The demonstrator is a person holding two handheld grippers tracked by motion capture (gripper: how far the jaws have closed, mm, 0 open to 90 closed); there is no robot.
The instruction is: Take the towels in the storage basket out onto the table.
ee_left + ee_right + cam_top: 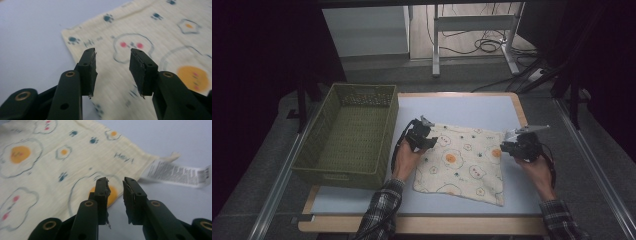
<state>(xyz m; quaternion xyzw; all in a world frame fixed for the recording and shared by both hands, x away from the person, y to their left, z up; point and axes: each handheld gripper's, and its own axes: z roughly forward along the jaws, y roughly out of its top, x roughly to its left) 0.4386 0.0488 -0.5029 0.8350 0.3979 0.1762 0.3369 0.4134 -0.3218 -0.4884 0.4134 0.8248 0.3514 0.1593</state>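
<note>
Cloth flat beneath left gripper and right gripper, jaws apart, empty.

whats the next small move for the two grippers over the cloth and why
Probably lower each gripper onto its far corner and close. The cloth lies flat on the table; the left gripper and right gripper hover with open, empty jaws near those corners.

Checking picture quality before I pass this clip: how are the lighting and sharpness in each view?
High view: dim, edges nearly black, the cloth and basket readable. Left gripper view: bright, left gripper jaws sharp, the cloth's near prints smeared. Right gripper view: bright, right gripper sharp, the cloth's care tag soft, its text unreadable.
</note>
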